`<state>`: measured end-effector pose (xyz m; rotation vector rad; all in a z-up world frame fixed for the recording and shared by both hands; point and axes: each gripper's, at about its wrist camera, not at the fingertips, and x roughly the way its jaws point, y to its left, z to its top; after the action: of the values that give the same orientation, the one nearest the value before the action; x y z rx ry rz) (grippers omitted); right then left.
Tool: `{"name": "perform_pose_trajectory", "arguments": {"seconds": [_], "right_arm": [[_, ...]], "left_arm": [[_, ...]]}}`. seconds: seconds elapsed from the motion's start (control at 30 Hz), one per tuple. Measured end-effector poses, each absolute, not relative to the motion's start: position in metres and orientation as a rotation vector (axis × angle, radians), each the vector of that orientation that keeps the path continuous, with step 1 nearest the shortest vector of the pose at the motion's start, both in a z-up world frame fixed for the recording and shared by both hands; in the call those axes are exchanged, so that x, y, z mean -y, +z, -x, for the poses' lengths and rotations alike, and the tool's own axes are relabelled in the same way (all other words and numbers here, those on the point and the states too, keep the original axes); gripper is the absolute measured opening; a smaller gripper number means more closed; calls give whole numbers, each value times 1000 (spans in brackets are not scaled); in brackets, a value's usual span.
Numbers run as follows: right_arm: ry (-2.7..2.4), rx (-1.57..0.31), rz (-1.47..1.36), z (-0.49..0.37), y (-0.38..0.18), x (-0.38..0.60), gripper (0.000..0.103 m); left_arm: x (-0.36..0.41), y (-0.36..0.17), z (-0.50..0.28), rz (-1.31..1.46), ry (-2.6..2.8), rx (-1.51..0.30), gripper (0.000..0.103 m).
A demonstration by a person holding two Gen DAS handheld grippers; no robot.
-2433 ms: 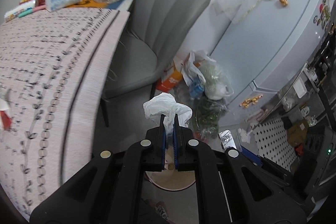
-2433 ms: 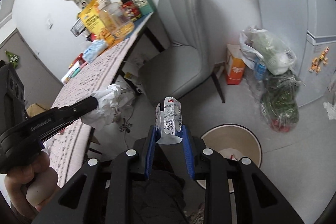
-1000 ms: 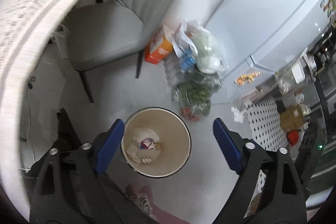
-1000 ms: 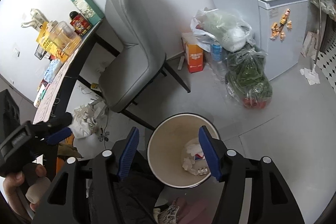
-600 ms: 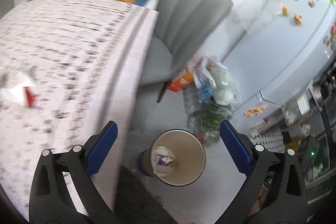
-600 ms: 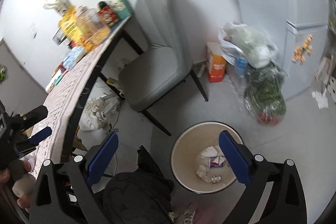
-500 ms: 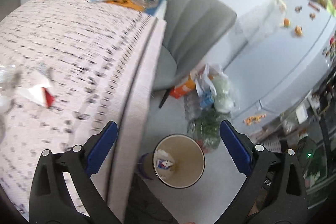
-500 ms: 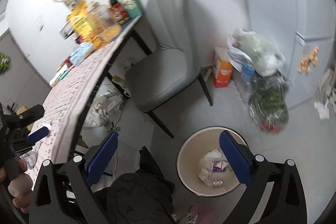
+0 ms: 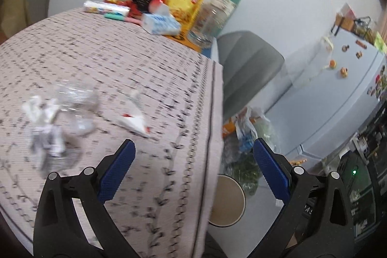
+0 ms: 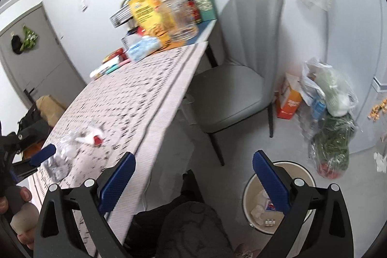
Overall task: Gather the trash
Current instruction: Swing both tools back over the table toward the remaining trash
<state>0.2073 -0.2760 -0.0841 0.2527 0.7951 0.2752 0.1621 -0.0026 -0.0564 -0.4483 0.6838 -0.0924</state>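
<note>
**Tongs empty, a fresh pick to be made from the bench**

With both pairs of tongs standing wide apart and nothing between them, a drop-off is judged finished and a new pick-up is now in hand. The left tongs (image 9: 193,168), black-framed with blue ribbed pads, are held over the near edge of the bench (image 9: 135,69), which is covered by a pale cloth with rows of small dark marks. The right tongs (image 10: 193,181), of the same make, are held beside that bench edge, above the floor, and their jaws have just been opening; nothing is seen between them.

Just ahead of the left tongs a flat white wrapper with a red corner (image 9: 134,119) lies on the cloth. Further to the left, a crushed clear plastic piece (image 9: 77,105) and a crumpled white tissue wad (image 9: 42,127) lie close together; blur leaves it unsettled whether they touch. In the right wrist view the blue tip of the left tongs is seen near the same clear piece (image 10: 60,158).

Down on the floor, beside the bench, the round beige waste bin (image 10: 249,187) stands with white scraps and a small carton already in it. Behind it are a grey padded chair (image 10: 241,79) and a heap of filled plastic bags (image 10: 331,98).

For the next move, each pair of tongs would have to be lowered over one scrap, closed low against the cloth, and the thin wrapper taken by an edge, since it may slip.
</note>
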Motion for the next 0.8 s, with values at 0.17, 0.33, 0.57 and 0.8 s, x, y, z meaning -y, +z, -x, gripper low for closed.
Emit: {"name": "perform_pose_trajectory", "arguments": {"seconds": [0.17, 0.33, 0.57, 0.8], "right_arm": [[337, -801, -212, -202, -81, 240, 95], [384, -802, -185, -199, -78, 212, 95], [454, -802, -137, -191, -73, 175, 95], [480, -818, -130, -192, -77, 163, 95]], "left_arm": [[-32, -50, -142, 477, -22, -645, 97], [-72, -48, -123, 498, 73, -606, 97], [-113, -65, -108, 556, 177, -619, 97], [-127, -93, -119, 565, 225, -677, 97]]}}
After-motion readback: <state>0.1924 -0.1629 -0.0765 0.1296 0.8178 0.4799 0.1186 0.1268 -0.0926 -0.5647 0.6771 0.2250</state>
